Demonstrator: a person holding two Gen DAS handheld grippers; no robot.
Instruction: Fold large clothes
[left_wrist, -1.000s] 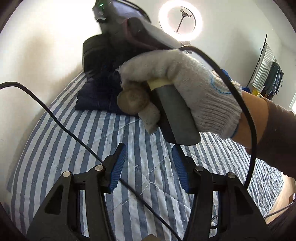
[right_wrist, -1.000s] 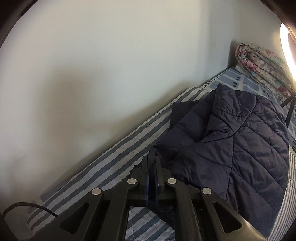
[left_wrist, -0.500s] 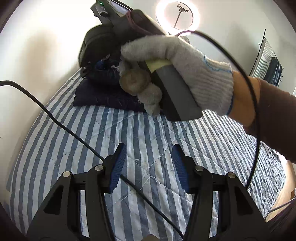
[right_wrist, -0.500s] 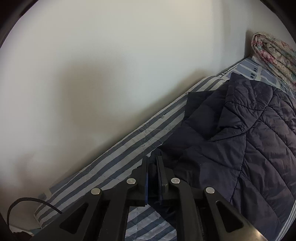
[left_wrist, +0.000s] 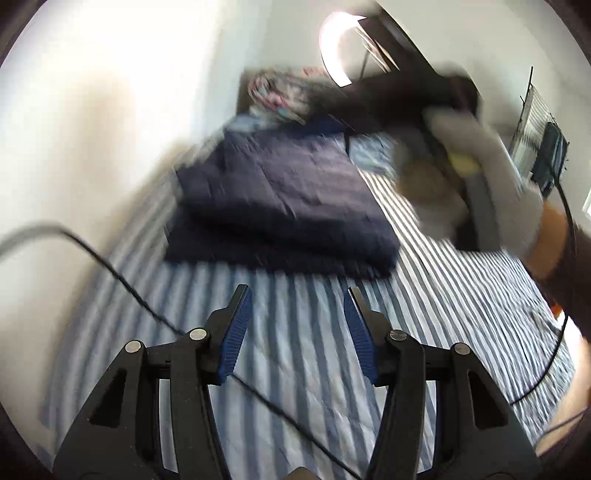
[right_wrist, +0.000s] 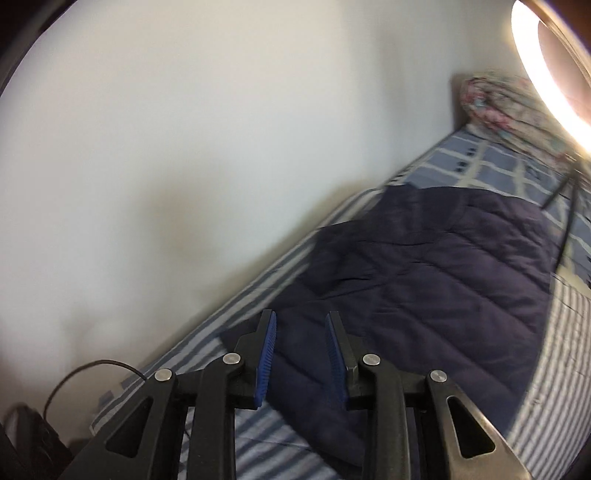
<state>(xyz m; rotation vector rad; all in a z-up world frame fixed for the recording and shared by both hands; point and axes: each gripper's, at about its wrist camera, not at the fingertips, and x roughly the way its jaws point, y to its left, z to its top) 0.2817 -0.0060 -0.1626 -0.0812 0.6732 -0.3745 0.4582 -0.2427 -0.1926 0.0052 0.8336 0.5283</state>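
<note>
A dark navy quilted jacket (left_wrist: 280, 206) lies folded into a flat rectangle on the blue-and-white striped bed (left_wrist: 314, 369), close to the wall. It also shows in the right wrist view (right_wrist: 436, 280). My left gripper (left_wrist: 297, 332) is open and empty, held above the bare stripes in front of the jacket. My right gripper (right_wrist: 300, 354) is open and empty just above the jacket's near corner. The gloved hand holding the right gripper (left_wrist: 476, 177) shows blurred at the right of the left wrist view.
A white wall (right_wrist: 184, 147) runs along the bed's left side. A floral rolled quilt (right_wrist: 506, 103) lies at the bed's head, with a lit ring light (left_wrist: 336, 48) behind. A black cable (left_wrist: 122, 273) crosses the bed. A clothes rack (left_wrist: 543, 144) stands far right.
My right gripper has opened and let go of the jacket's edge, and the jacket now lies flat. The gloved hand has swung to the right and upward. Both views are motion-blurred.
</note>
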